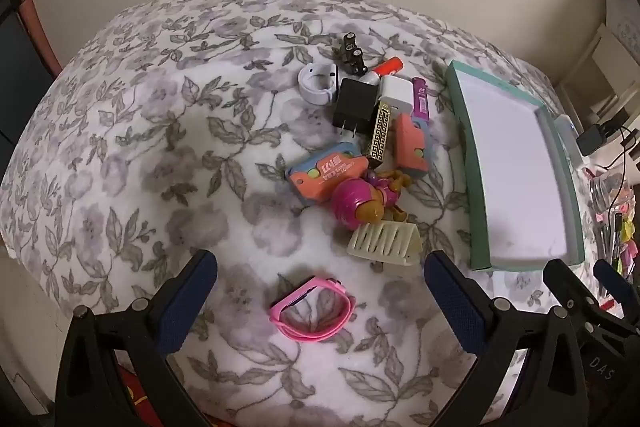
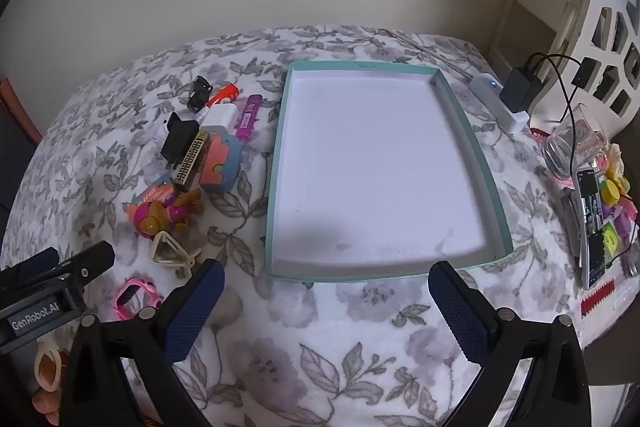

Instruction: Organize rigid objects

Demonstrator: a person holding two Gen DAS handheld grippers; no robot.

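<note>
A pile of small items lies on the floral cloth: a black charger, a white charger, a gold-and-black box, two orange-and-blue cases, a pink toy figure and a cream rack. Nearest to me is a pink watch, just below my open left gripper. To the right of the pile sits an empty teal tray with a white floor. Over the tray's near rim hovers my right gripper, open with nothing between its fingers.
A white ring, a black toy car, a red tube and a purple tube lie behind the pile. Right of the tray are a power strip, a glass, a phone and colourful clutter. A wall runs behind.
</note>
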